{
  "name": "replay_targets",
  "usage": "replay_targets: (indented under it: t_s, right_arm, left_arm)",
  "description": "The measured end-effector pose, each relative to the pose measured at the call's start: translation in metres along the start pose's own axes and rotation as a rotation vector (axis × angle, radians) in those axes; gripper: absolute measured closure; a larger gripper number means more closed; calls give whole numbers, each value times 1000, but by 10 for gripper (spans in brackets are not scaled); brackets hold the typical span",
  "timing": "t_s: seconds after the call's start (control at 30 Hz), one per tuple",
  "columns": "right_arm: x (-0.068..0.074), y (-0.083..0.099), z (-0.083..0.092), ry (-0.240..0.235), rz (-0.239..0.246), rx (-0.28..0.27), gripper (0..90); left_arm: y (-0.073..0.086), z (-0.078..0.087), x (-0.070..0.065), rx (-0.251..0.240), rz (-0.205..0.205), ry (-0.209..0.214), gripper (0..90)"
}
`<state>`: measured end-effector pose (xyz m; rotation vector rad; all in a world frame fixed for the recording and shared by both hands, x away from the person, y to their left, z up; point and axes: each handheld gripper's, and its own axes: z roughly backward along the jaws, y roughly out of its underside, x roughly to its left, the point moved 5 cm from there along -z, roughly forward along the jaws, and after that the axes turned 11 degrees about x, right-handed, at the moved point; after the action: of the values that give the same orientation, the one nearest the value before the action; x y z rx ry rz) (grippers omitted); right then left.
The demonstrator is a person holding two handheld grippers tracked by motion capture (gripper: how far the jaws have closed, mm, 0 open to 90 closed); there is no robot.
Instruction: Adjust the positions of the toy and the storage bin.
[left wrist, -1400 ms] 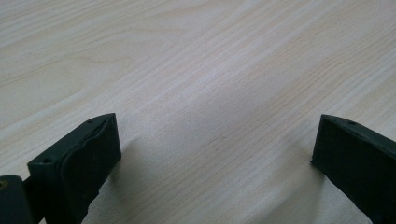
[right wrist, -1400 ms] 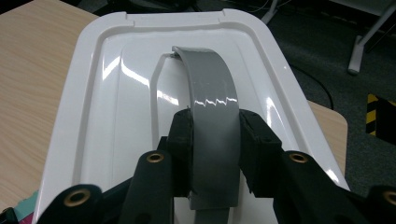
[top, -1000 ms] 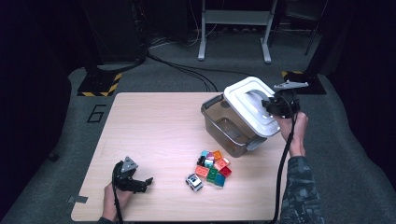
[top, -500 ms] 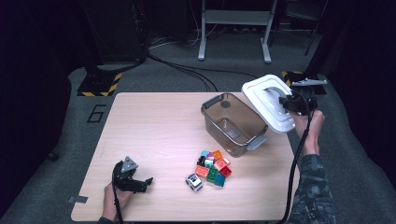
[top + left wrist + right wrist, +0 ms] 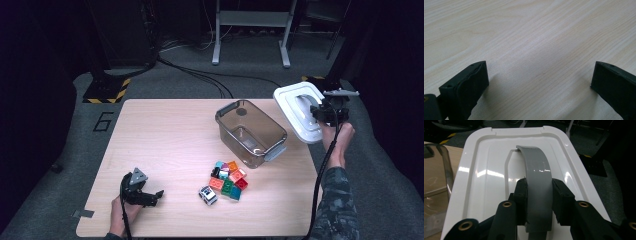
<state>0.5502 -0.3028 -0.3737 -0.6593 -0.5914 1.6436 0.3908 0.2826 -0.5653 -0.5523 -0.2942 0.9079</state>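
Your right gripper [image 5: 326, 111] has its fingers [image 5: 522, 195] clamped on the grey handle [image 5: 537, 192] of the white lid [image 5: 299, 117], held tilted off the table's [image 5: 165, 145] right edge, just right of the open clear bin [image 5: 250, 132]; your left gripper [image 5: 145, 196] rests at the near left, fingers [image 5: 466, 87] wide over bare wood; coloured blocks [image 5: 229, 180] lie near the bin.

The right gripper [image 5: 320, 111] is raised at the far right, jaws clamped on both sides of a grey handle [image 5: 537, 187]. The right forearm extends up from the lower edge. The left gripper [image 5: 152, 196] lies low at the near left, held in the left hand [image 5: 122, 210], jaws spread wide.
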Motion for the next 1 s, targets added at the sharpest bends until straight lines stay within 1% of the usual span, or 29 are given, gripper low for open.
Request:
replay_targets:
  t_s: [0.03, 0.1, 0.17, 0.33, 0.37, 0.43, 0.47, 0.5, 0.53, 0.6, 0.63, 0.67, 0.7, 0.73, 0.77, 0.8, 0.83, 0.87, 0.93, 0.97, 1.0]
  right_arm:
    - [-2, 3, -4, 15, -4, 4, 677]
    - [-2, 5, -6, 16, -11, 4, 677]
    - [-4, 8, -12, 27, -19, 6, 677]
    - [-7, 15, -23, 46, -32, 26, 677]
    - [-8, 19, -29, 49, -40, 33, 677]
    - [-8, 20, -30, 48, -41, 32, 677]
    - [-7, 22, -34, 50, -38, 39, 677]
    - [-5, 25, -39, 47, -44, 49, 677]
    - [-5, 25, -39, 47, -44, 49, 677]
    - [-2, 29, -47, 43, -41, 60, 677]
    - [0, 31, -51, 35, -60, 62, 677]
    - [2, 33, -55, 33, -57, 70, 677]
    - [6, 37, -63, 30, -60, 83, 676]
    - [8, 39, -67, 27, -61, 90, 676]
    - [8, 39, -67, 27, -61, 90, 676]
    - [13, 45, -77, 23, -74, 109, 676]
    - [13, 45, -77, 23, -74, 109, 676]
    - [16, 49, -85, 14, -86, 114, 677]
    - [17, 51, -87, 11, -92, 118, 676]
    - [20, 55, -94, 2, -95, 126, 676]
    - [20, 55, -94, 2, -95, 126, 676]
  left_arm:
    - [0, 0, 0, -1, 0, 0, 9]
    - [0, 0, 0, -1, 0, 0, 8]
    - [0, 0, 0, -1, 0, 0, 9]
    - [0, 0, 0, 3, -6, -1, 9]
    - [0, 0, 0, 3, -5, 0, 9]
    - [0, 0, 0, 3, -5, 0, 9]
    - [0, 0, 0, 3, -5, 0, 9]
    - [0, 0, 0, 3, -6, -1, 9]
    - [0, 0, 0, 3, -5, 0, 9]
    - [0, 0, 0, 4, -6, 0, 9]
    - [0, 0, 0, 4, -6, 0, 8]
    - [0, 0, 0, 5, -6, 0, 8]
    - [0, 0, 0, 4, -5, 0, 9]
    - [0, 0, 0, 4, -5, 0, 8]
    - [0, 0, 0, 4, -6, 0, 8]
    - [0, 0, 0, 4, -6, 0, 9]
    - [0, 0, 0, 3, -6, -1, 9]
    - [0, 0, 0, 5, -7, -1, 9]
    - [0, 0, 1, 5, -9, -2, 9]
    - [0, 0, 0, 5, -7, -1, 9]
    - [0, 0, 0, 5, -7, -1, 9]
